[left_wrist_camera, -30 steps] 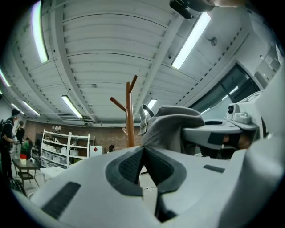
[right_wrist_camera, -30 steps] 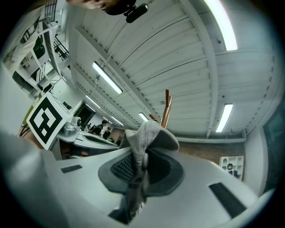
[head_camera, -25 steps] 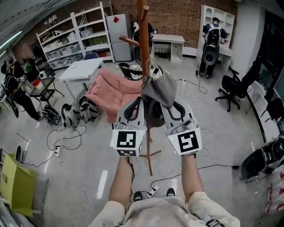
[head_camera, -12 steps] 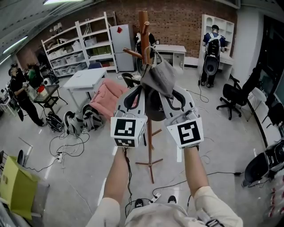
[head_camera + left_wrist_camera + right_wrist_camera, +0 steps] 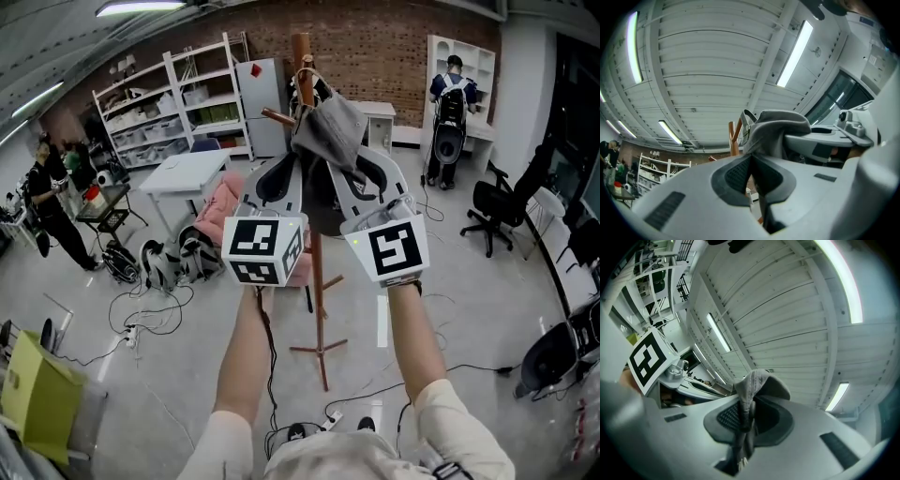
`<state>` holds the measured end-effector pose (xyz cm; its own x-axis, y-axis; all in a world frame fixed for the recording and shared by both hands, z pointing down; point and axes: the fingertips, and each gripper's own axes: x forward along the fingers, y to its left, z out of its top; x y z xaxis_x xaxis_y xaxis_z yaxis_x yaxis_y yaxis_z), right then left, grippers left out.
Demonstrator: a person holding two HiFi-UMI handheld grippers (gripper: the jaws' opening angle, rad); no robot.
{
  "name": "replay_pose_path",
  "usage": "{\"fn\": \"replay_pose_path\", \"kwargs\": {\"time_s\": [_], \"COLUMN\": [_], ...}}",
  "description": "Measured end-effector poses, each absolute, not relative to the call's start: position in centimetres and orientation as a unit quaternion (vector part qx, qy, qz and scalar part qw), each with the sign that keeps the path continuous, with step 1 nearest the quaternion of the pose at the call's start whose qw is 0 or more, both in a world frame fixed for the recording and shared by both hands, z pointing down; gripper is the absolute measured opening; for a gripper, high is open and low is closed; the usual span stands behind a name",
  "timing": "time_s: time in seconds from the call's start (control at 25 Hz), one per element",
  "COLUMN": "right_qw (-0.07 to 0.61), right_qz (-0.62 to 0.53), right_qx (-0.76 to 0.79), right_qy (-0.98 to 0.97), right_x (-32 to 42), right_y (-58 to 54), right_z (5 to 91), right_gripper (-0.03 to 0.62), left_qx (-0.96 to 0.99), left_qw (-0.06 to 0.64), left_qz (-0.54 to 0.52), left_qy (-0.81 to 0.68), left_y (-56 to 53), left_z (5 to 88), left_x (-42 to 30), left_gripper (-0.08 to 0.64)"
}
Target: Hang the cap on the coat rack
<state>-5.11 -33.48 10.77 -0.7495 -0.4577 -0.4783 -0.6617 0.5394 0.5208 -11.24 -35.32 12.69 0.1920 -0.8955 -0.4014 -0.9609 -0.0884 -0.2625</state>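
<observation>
A grey cap (image 5: 330,131) hangs between my two grippers, held up against the upper part of the wooden coat rack (image 5: 317,281), just below its top pegs. My left gripper (image 5: 281,180) is shut on the cap's left side and my right gripper (image 5: 369,174) is shut on its right side. In the left gripper view the cap (image 5: 780,129) bulges above the closed jaws, with the rack's brown post (image 5: 734,138) right behind it. In the right gripper view a fold of the cap (image 5: 754,383) is pinched between the pads. The cap hides the peg behind it.
The rack's feet (image 5: 319,349) stand on a grey floor strewn with cables (image 5: 141,319). A white table (image 5: 187,169), pink cushions (image 5: 217,202) and shelves (image 5: 178,94) are at the left. An office chair (image 5: 492,202) is at the right. People stand at the back right (image 5: 450,94) and far left (image 5: 42,187).
Both grippers have lifted the cap higher along the rack's post, from mid height to near the top pegs. The grip on the cap is unchanged.
</observation>
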Motion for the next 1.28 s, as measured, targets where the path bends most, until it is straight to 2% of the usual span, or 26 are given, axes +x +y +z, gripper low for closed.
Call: {"fn": "replay_pose_path", "kwargs": {"time_s": [0.32,0.72,1.28], "right_qw": [0.142,0.111,0.086], "right_qz": [0.351,0.349,0.339], "right_qx": [-0.336,-0.357,-0.355], "right_qy": [0.863,0.860,0.867], "right_x": [-5.8,-6.1,-7.2], "right_y": [-35.1,-37.6,-40.8], "right_z": [8.1,8.5,9.6], "right_gripper": [0.029,0.029,0.029], "left_qx": [-0.728,-0.749,-0.748], "left_qw": [0.241,0.200,0.195], "left_qz": [0.071,0.083,0.074], "left_qy": [0.638,0.626,0.630], "left_y": [-36.8,-39.0,-41.9], "left_z": [9.9,10.7,11.4], "left_x": [-12.1,-12.0,-12.7], "left_gripper": [0.008,0.008,0.008]}}
